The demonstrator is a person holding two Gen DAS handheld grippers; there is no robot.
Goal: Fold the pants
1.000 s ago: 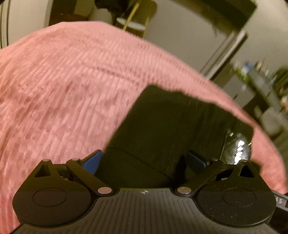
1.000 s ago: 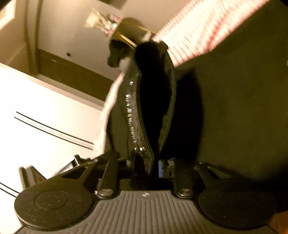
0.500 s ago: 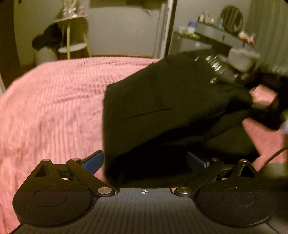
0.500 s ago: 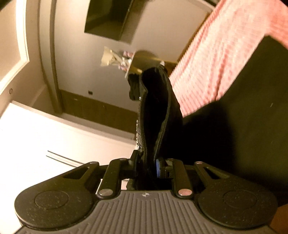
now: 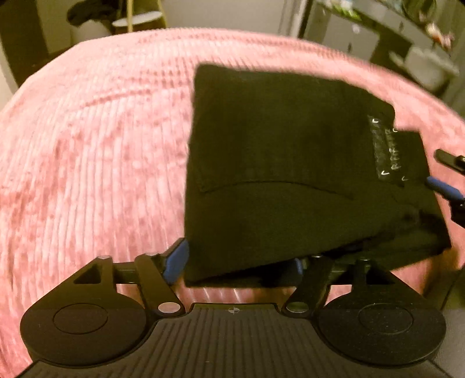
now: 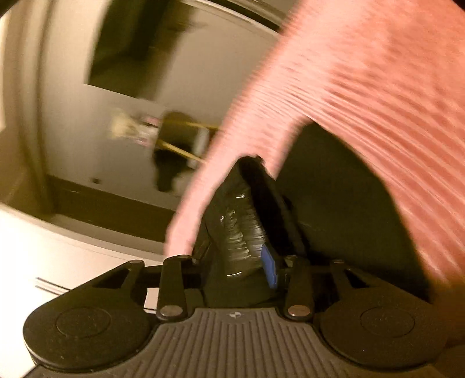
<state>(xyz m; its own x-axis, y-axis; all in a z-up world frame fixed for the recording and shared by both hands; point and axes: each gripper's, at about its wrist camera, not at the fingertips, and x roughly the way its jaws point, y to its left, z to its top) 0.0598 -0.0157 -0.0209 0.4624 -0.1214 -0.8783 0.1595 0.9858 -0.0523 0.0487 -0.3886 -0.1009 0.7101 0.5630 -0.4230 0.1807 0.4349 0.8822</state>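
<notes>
The black pants (image 5: 284, 162) lie folded into a thick rectangle on the pink ribbed bedspread (image 5: 96, 151). Their shiny waistband (image 5: 386, 148) is at the right end. My left gripper (image 5: 238, 261) stands wide open around the near edge of the fold, and that edge sits between its blue pads (image 5: 175, 260). My right gripper (image 6: 244, 261) has its fingers slightly apart around the shiny waistband (image 6: 238, 232), and its tips show at the right edge of the left wrist view (image 5: 447, 186). The right wrist view is blurred.
The bedspread (image 6: 377, 87) reaches a rounded far edge. Beyond it stand a small side table (image 5: 136, 20) with dark clothing, a white wall and a dresser (image 5: 377, 35) with small items. A white door and dark baseboard (image 6: 101, 197) show in the right wrist view.
Both grippers brought the lifted pants down onto the bed, laying the top fold flat. The right gripper's fingers have opened a little around the waistband. The left stays wide open.
</notes>
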